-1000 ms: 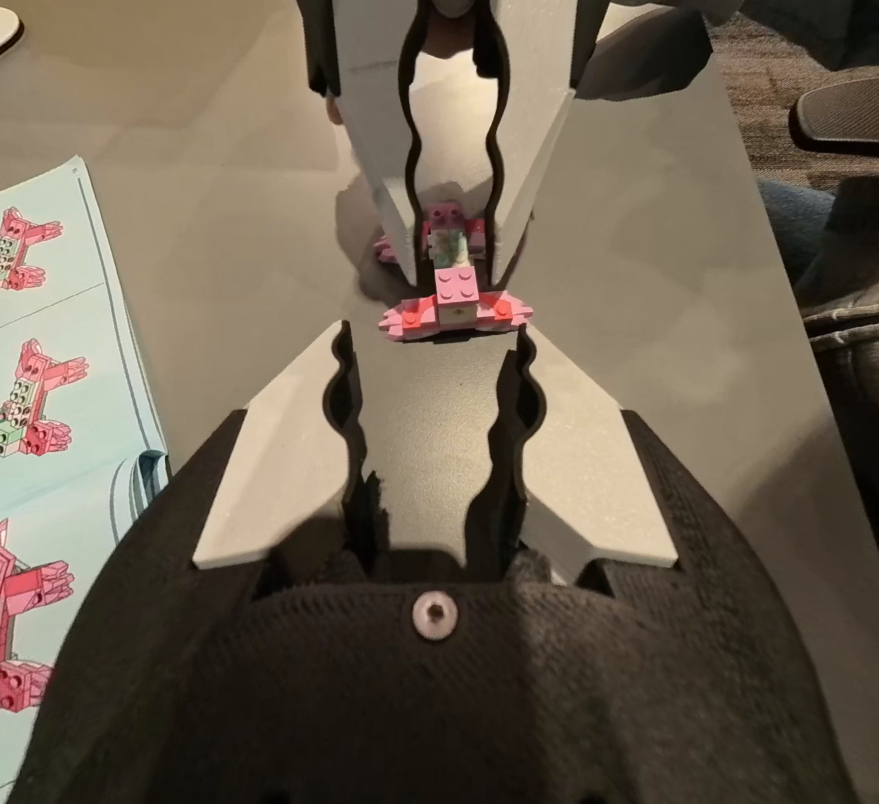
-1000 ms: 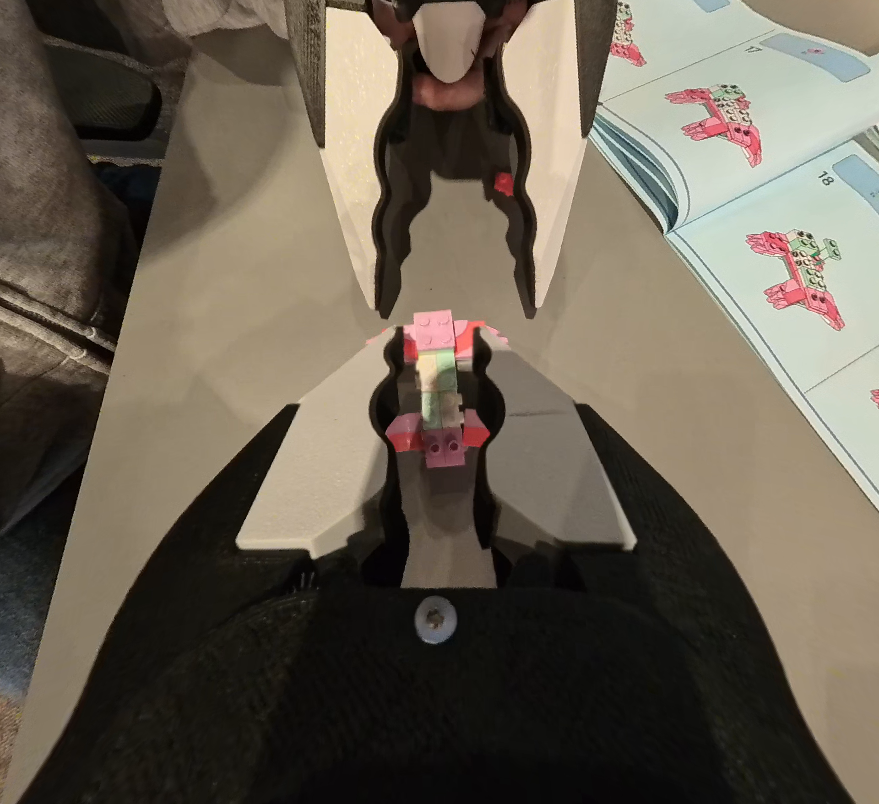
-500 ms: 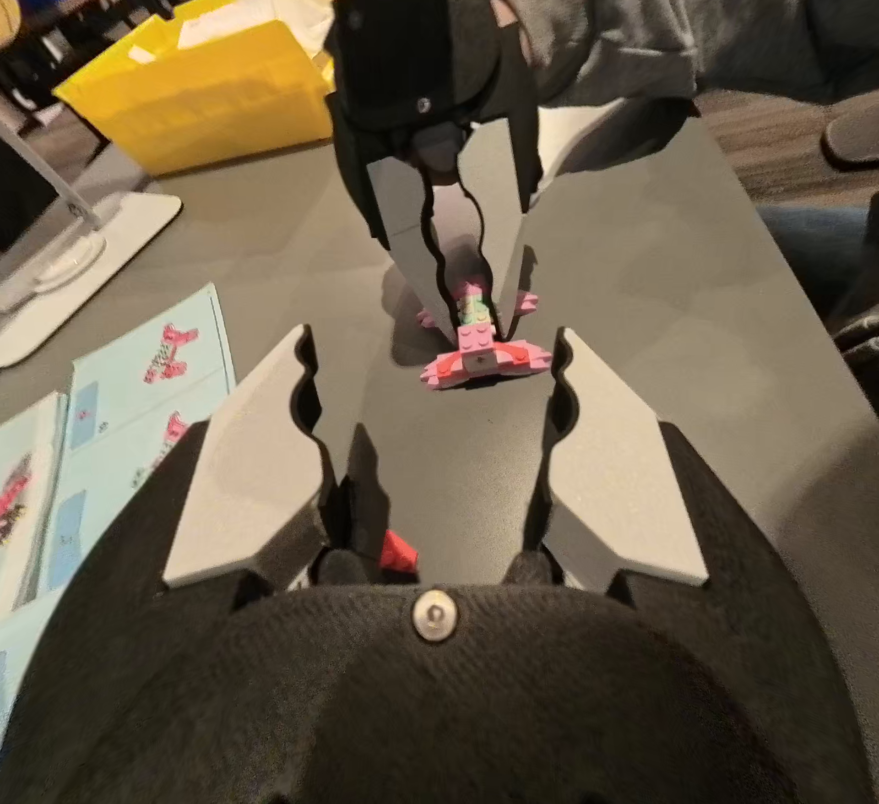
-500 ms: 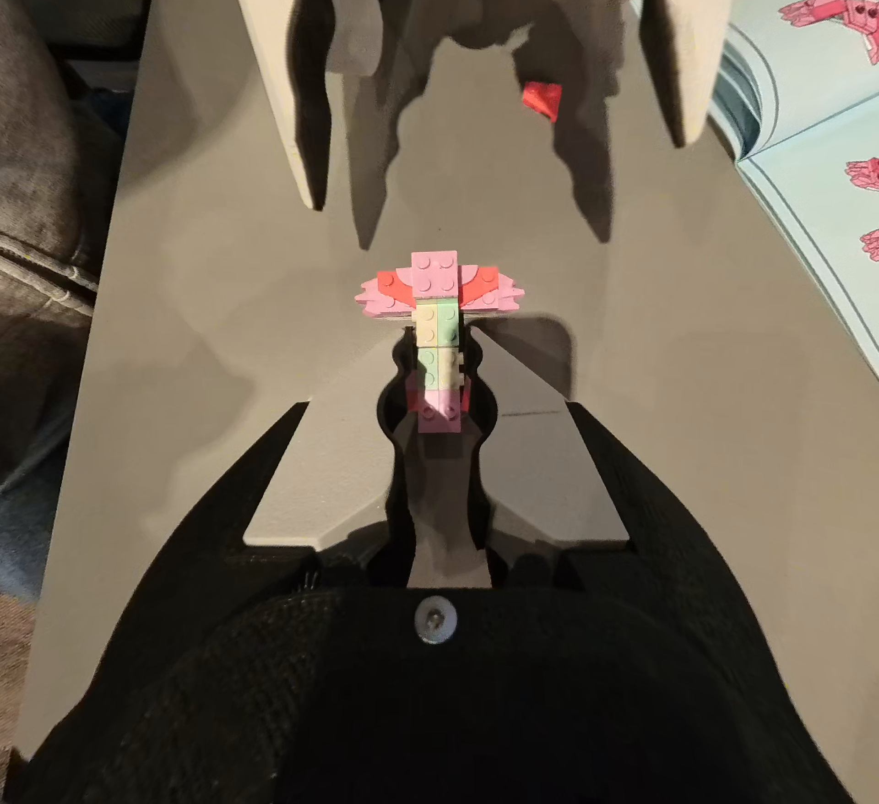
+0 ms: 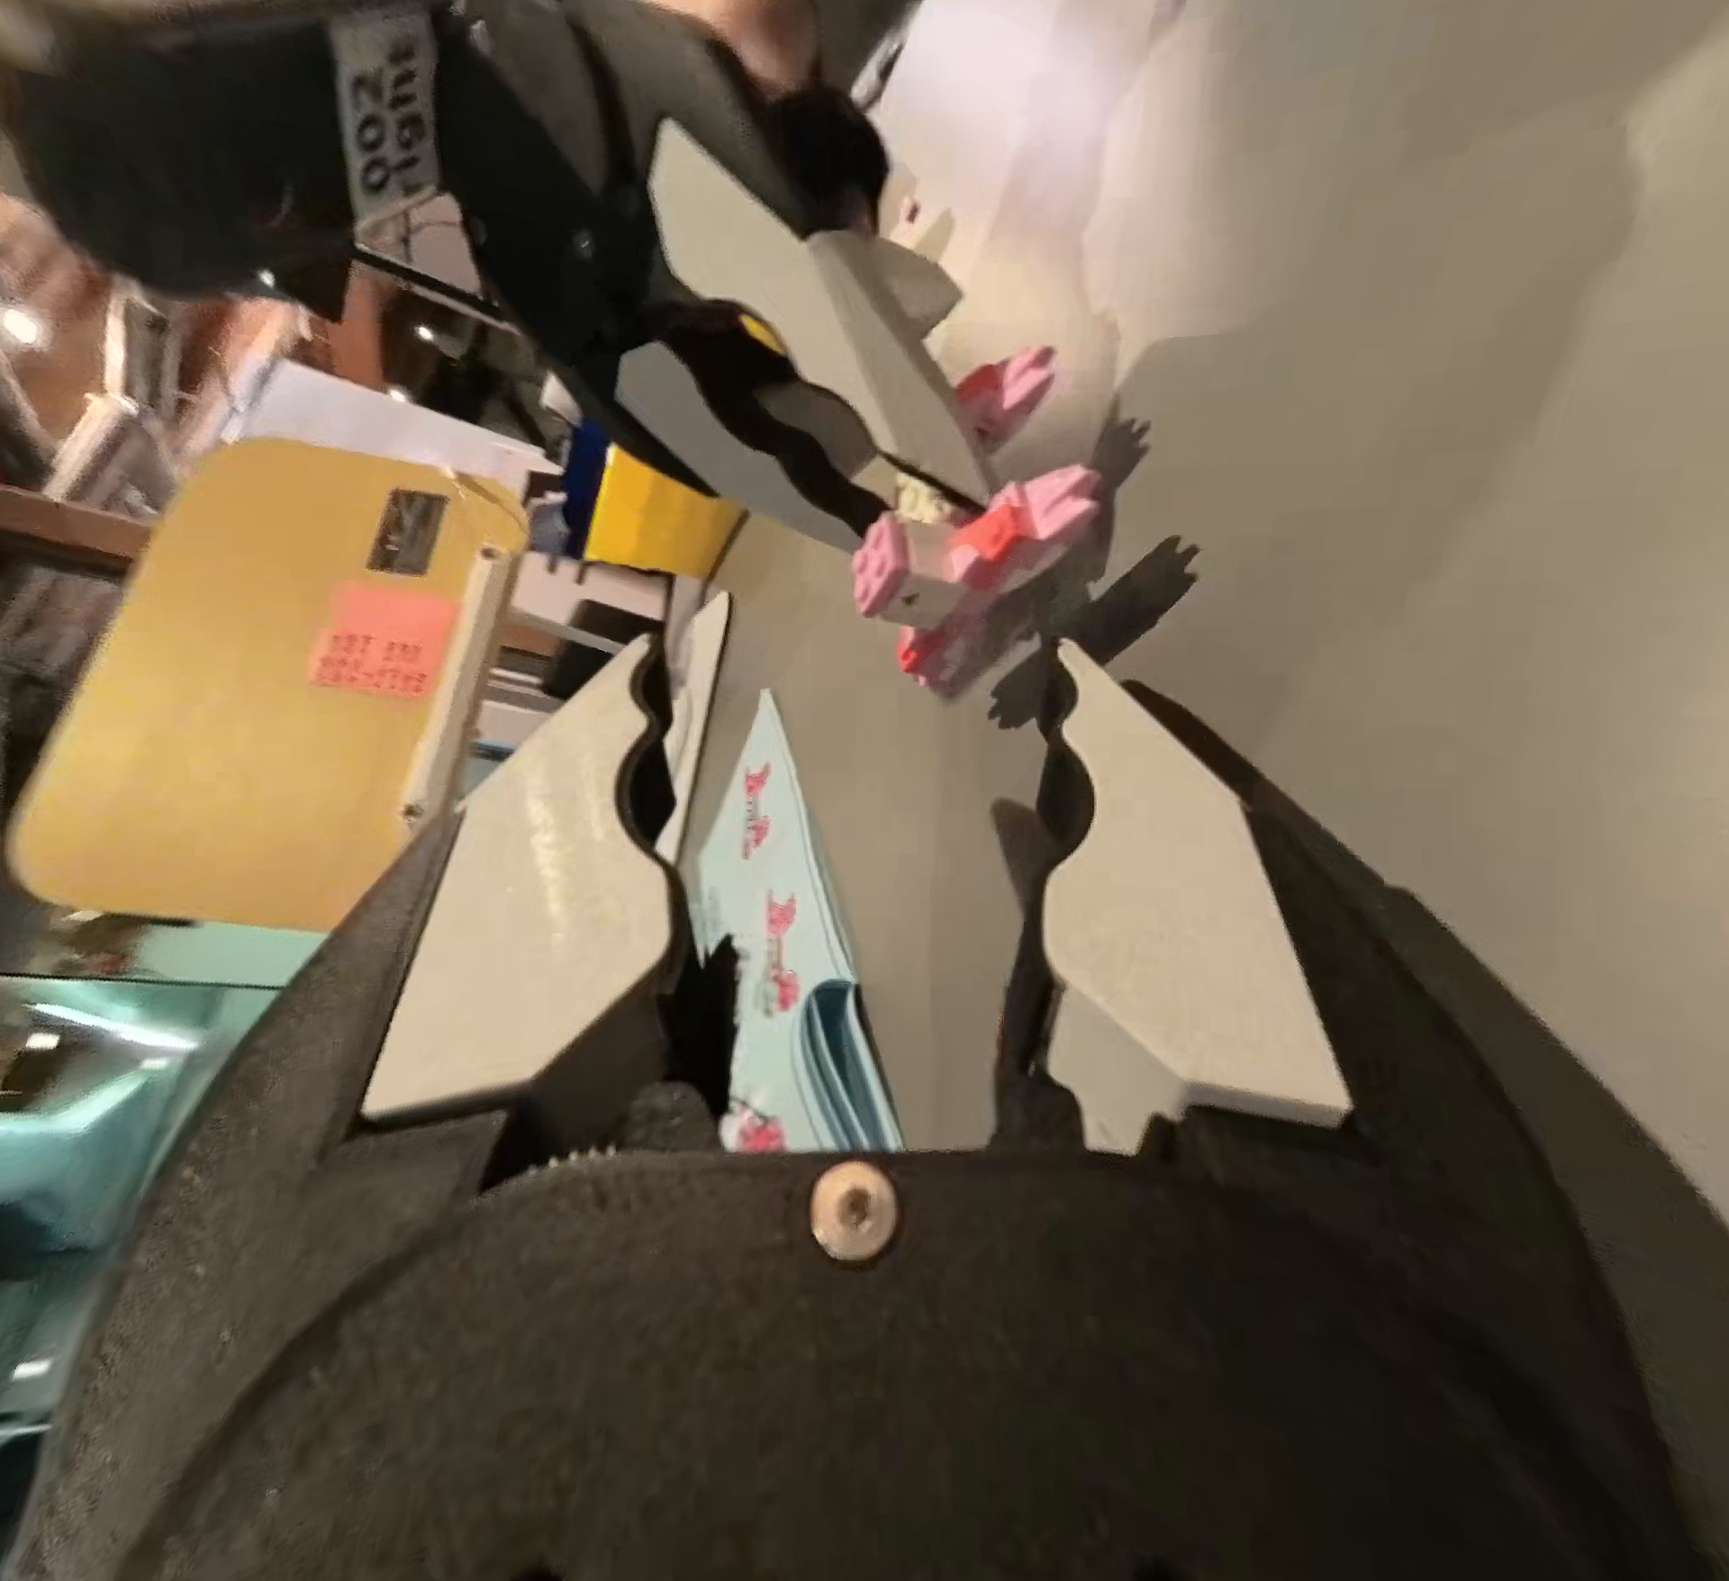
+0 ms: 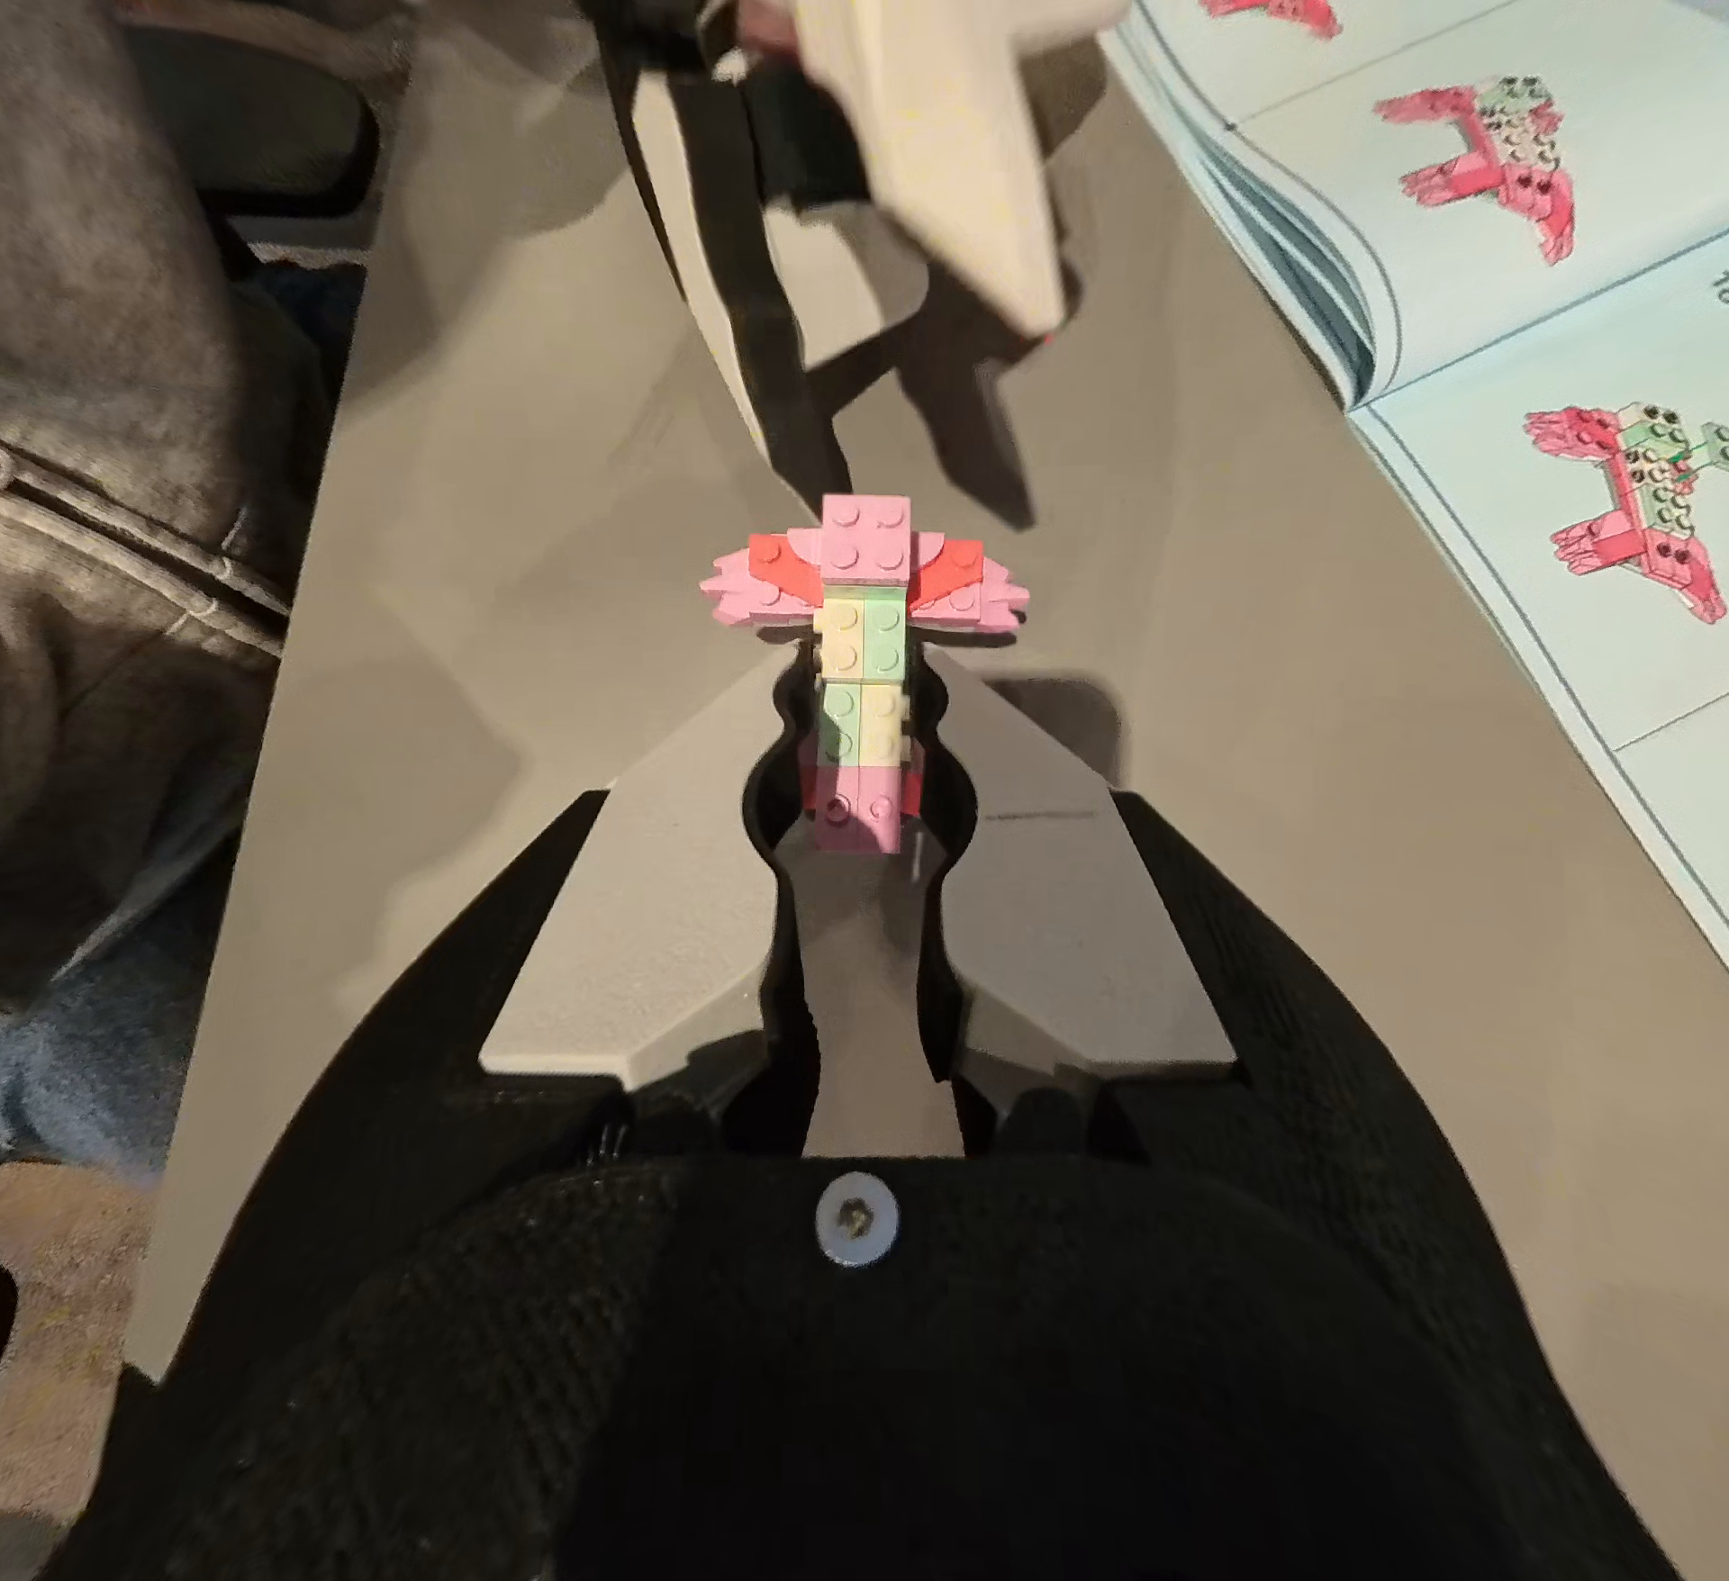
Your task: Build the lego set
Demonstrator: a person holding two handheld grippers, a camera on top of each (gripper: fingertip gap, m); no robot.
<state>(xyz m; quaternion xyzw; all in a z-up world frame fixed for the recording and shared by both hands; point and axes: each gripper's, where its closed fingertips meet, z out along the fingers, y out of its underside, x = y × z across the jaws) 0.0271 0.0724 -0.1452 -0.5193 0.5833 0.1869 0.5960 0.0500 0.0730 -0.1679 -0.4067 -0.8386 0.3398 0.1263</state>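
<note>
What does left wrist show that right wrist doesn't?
Only the left wrist view: a yellow bin with an orange sticker, shelving behind it, and the right gripper seen from the side, jaws clamped on the lego model.
Only the right wrist view: the model's stud-top pattern of pink, green and cream, and the chair at the table's edge.
Both: the model, the instruction booklet, and the left gripper, open and empty.
</note>
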